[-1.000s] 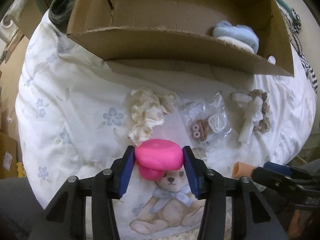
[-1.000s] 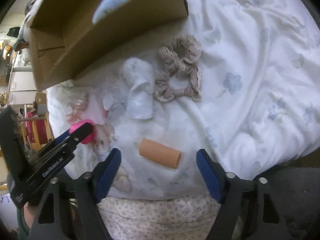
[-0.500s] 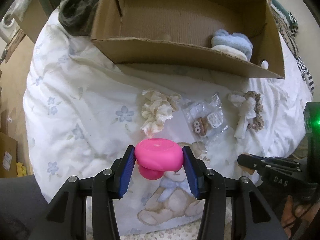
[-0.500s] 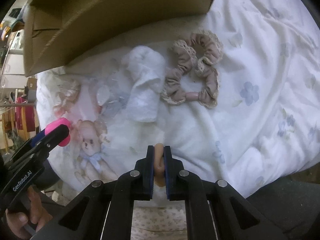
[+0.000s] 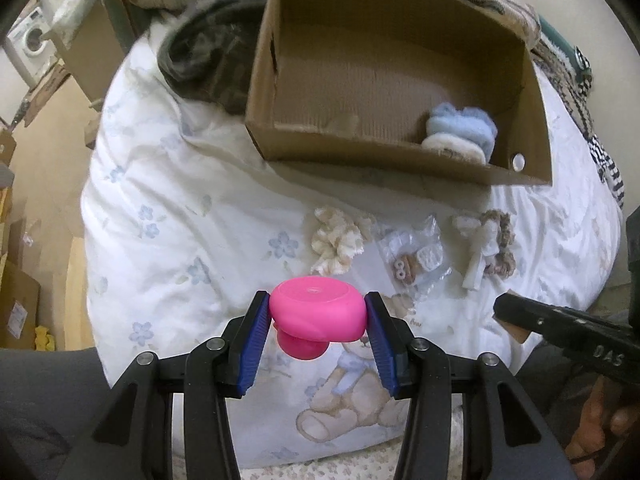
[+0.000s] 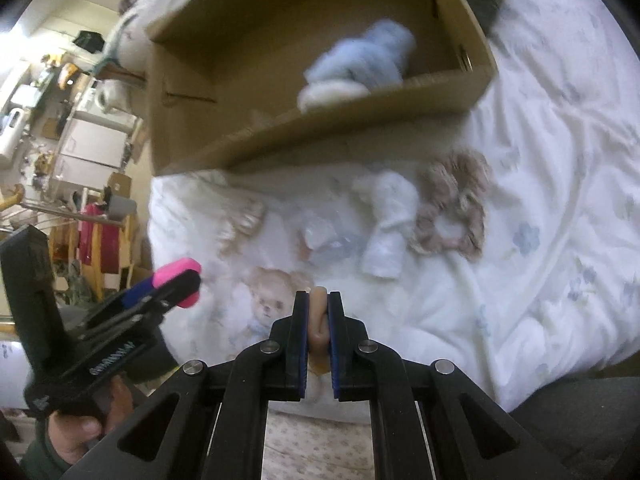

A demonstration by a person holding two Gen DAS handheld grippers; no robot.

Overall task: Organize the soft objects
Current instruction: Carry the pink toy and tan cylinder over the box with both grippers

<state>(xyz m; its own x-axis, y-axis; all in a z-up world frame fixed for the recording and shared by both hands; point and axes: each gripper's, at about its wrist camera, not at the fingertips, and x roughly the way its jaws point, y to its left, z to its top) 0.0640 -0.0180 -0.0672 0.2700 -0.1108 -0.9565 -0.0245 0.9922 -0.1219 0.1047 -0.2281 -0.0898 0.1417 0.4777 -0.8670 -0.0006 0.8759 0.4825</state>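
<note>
My left gripper (image 5: 317,316) is shut on a pink soft toy (image 5: 316,314) and holds it above the bedspread. It also shows in the right wrist view (image 6: 180,280). My right gripper (image 6: 318,312) is shut on a peach foam roll (image 6: 319,316), squeezed flat, lifted off the bed. The cardboard box (image 5: 360,152) lies ahead with a blue and white plush (image 5: 460,132) inside. On the bed lie a cream scrunchie (image 5: 336,244), a clear bag of small items (image 5: 416,256), a white cloth roll (image 6: 386,228) and a beige scrunchie (image 6: 456,208).
A dark garment (image 5: 208,56) lies left of the box. The white floral bedspread (image 5: 168,216) has a teddy bear print (image 5: 352,396). Cardboard boxes (image 5: 20,304) stand on the floor at the left. The bed edge drops off on the left and right.
My right gripper closed on the peach foam roll and lifted it. Both grippers rose and pulled back, so the box interior shows more. The left gripper kept hold of the pink toy.
</note>
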